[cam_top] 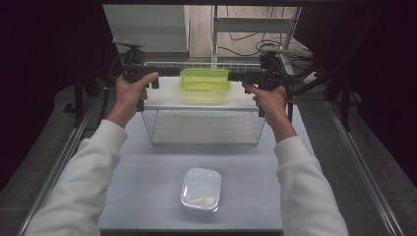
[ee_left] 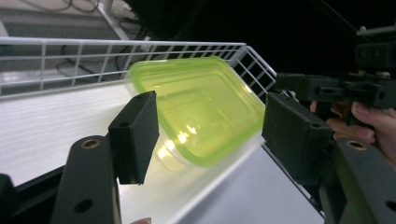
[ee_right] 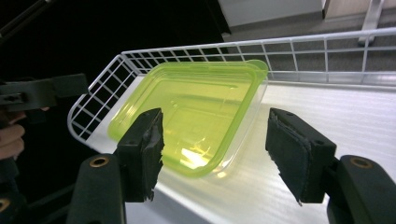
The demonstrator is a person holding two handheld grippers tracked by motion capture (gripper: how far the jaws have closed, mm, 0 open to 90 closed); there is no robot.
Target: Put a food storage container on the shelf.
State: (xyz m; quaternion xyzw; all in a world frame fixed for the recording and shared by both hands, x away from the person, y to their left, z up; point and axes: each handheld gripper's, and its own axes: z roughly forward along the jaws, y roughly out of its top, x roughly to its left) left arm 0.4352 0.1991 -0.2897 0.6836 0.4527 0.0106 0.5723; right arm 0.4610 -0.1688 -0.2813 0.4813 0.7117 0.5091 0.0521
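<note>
Green-lidded container [cam_top: 204, 79] sits on the wire shelf's [cam_top: 167, 98] white top, long axis running side to side between both grippers. Left gripper [cam_top: 160, 73] and right gripper [cam_top: 246, 77] flank its short ends, about equally near, jaws spread, gripping nothing.

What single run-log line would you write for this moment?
left gripper: open, off box | right gripper: open, off box | green-lidded box: resting on shelf | clear lidded box: on table, untouched
</note>
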